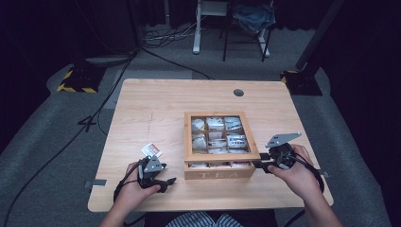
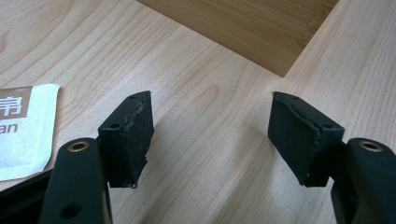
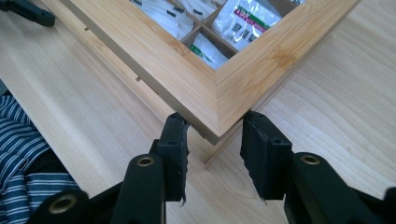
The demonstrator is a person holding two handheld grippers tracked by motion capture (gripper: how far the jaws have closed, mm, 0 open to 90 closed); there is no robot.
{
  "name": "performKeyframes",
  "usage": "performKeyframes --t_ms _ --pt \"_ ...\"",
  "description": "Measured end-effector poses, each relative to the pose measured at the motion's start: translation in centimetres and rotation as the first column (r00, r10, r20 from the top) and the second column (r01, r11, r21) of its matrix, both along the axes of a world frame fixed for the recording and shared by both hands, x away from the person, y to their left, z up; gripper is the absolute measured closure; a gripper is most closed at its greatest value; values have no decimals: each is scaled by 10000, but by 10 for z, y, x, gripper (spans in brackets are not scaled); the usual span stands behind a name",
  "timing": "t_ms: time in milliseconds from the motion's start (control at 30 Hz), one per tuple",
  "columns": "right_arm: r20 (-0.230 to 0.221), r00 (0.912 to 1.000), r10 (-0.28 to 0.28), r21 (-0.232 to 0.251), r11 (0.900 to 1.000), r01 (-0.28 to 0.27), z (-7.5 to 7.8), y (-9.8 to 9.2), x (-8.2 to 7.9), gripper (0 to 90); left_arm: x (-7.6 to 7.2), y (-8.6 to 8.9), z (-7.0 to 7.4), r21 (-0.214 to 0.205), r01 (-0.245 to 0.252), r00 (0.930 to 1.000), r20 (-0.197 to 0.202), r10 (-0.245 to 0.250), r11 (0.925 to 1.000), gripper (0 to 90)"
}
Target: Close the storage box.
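box front (image 1: 219,174): "TEA" | sachet (image 2: 23,128): "an", one character partly cut off

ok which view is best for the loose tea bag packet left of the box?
The high view: the whole packet lies flat on the table, just beyond the left gripper. The left gripper view catches one corner of it, cut by the frame edge, with part of its print.
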State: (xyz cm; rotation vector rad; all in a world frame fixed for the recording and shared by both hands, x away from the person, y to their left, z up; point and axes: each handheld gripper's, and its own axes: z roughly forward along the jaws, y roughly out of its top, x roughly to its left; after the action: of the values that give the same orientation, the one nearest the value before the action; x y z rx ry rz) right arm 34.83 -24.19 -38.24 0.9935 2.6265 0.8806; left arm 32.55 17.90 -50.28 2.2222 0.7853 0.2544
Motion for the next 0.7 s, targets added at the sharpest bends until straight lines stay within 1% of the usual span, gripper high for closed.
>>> performKeyframes --t_ms 200,300,400,533,600,633,667,700 --pt "-270 9995 141 -253 9996 -148 -4 1 1 612 0 0 0 61 -26 10000 34 26 10000 320" --pt "-437 9989 166 -486 9986 -187 -7 3 2 611 0 0 0 76 -34 10000 46 33 10000 320" --pt "-470 9987 209 -777 9967 -245 -9 6 2 610 0 0 0 46 -52 10000 33 52 10000 320" --pt "-607 9979 216 -868 9959 -269 -11 6 2 609 0 0 0 61 -68 10000 41 68 10000 320" --pt "-624 9979 194 -1069 9939 -260 -12 8 1 582 0 1 0 69 -68 10000 31 67 10000 320" --pt "-598 9980 213 -1298 9911 -290 -14 9 0 558 0 1 0 75 -75 10000 40 75 9999 320" --pt "-522 9983 244 -1358 9902 -313 -14 10 -1 545 -1 1 0 101 -97 9999 55 96 9999 320" --pt "-556 9982 242 -1503 9881 -323 -14 11 -2 533 -1 2 0 111 -111 9999 70 110 9999 321"
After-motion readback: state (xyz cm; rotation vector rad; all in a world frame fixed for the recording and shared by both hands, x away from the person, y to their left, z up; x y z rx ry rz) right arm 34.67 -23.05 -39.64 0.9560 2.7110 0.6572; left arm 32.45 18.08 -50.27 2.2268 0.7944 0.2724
